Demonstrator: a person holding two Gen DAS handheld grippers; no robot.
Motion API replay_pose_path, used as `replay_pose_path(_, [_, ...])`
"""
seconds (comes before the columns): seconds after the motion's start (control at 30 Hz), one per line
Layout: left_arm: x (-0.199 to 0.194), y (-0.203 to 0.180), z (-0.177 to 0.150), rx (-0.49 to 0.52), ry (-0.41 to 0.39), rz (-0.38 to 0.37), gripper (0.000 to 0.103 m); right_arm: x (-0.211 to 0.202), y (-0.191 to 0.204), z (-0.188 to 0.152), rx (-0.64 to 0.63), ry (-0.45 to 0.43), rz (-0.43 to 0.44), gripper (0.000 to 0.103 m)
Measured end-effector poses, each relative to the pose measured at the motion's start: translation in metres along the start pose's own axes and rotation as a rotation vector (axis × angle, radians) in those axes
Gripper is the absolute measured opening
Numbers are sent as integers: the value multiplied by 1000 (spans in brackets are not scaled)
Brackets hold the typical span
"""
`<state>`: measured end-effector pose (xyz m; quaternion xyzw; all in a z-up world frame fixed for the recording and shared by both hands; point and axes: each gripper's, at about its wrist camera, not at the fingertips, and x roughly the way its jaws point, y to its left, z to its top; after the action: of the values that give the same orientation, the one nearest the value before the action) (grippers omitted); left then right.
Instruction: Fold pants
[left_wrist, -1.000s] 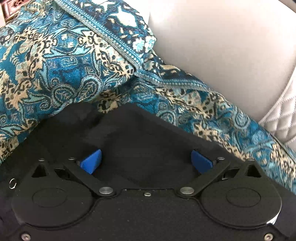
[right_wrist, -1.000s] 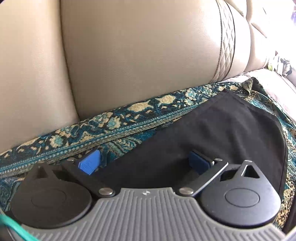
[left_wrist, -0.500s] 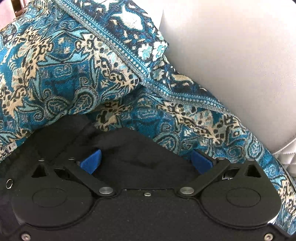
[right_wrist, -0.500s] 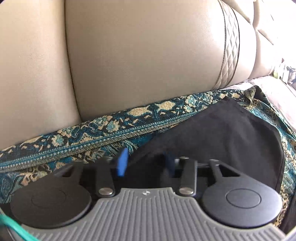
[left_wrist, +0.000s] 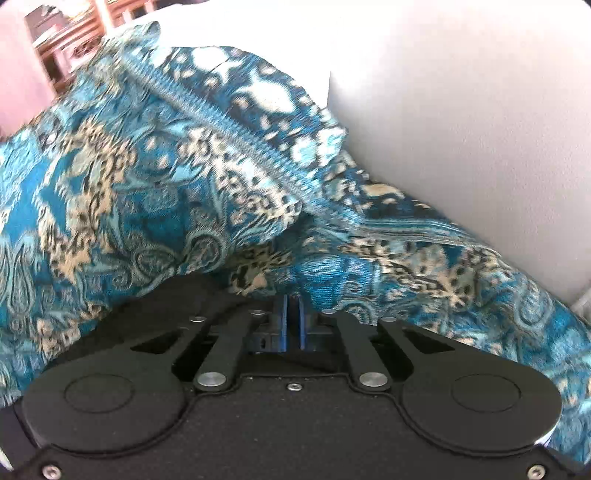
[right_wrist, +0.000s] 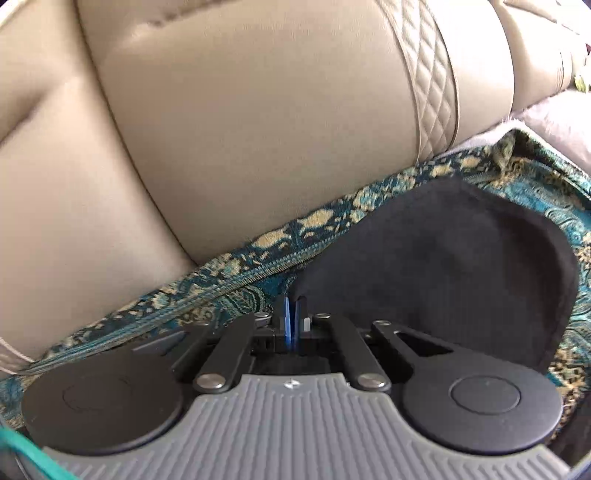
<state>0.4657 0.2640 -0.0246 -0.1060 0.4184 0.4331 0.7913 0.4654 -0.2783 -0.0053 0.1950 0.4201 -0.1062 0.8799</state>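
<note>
The black pants (right_wrist: 461, 266) lie on a blue patterned throw (right_wrist: 229, 280) over a sofa seat. In the right wrist view my right gripper (right_wrist: 291, 310) is shut on the near edge of the pants, lifting it a little; the cloth spreads to the right. In the left wrist view my left gripper (left_wrist: 291, 317) is shut with blue pads together on black pants cloth (left_wrist: 177, 302) that shows just left of and under the fingers. Most of the pants are hidden by the gripper body there.
The beige leather sofa back (right_wrist: 240, 129) rises close behind the seat, with a quilted seam (right_wrist: 428, 85) at the right. The blue throw (left_wrist: 147, 184) bunches up high over the left. A pale cushion (left_wrist: 461, 129) stands behind it.
Both grippers have gone from open to shut on the pants' edge. The left view has drawn back and up; less black cloth shows in front of it.
</note>
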Motion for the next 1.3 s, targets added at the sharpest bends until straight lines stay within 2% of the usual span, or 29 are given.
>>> replay_pose_path(0.13, [-12, 17, -1, -23, -4, -78, 2, -33, -13, -3, -23, -58, 35, 3])
replay_pose_path(0.27, [-43, 43, -5, -30, -41, -161, 2, -63, -37, -16, -11, -88, 72, 3])
replay_pose_path(0.47, [-98, 99, -27, -37, -119, -211, 2, -101, -85, -54, 37, -67, 116, 3])
replay_pose_path(0.57, [-121, 130, -46, -33, -154, -237, 2, -118, -105, -79, 50, -72, 106, 3])
replay_pose_path(0.77, [-174, 187, -97, -6, -284, -253, 2, -151, -141, -135, 93, -81, 95, 3])
replay_pose_path(0.9, [-196, 217, -129, -6, -328, -244, 2, -170, -163, -172, 112, -92, 3, 2])
replay_pose_path(0.97, [-201, 228, -145, 4, -330, -245, 2, -178, -173, -188, 105, -112, -56, 2])
replay_pose_path(1.07, [-196, 237, -163, 37, -299, -231, 2, -179, -191, -204, 120, -81, -30, 3])
replay_pose_path(1.1, [-193, 239, -167, 43, -291, -222, 2, -179, -197, -206, 132, -79, -4, 5])
replay_pose_path(1.13, [-191, 240, -170, 44, -284, -215, 2, -179, -201, -207, 136, -80, 23, 14])
replay_pose_path(1.2, [-184, 244, -178, 43, -263, -204, 2, -178, -199, -203, 99, -103, 54, 22])
replay_pose_path(1.27, [-179, 245, -180, 42, -250, -195, 2, -172, -184, -194, 1, -142, 36, 47])
replay_pose_path(1.3, [-178, 245, -181, 43, -246, -188, 2, -169, -176, -188, -47, -160, 23, 49])
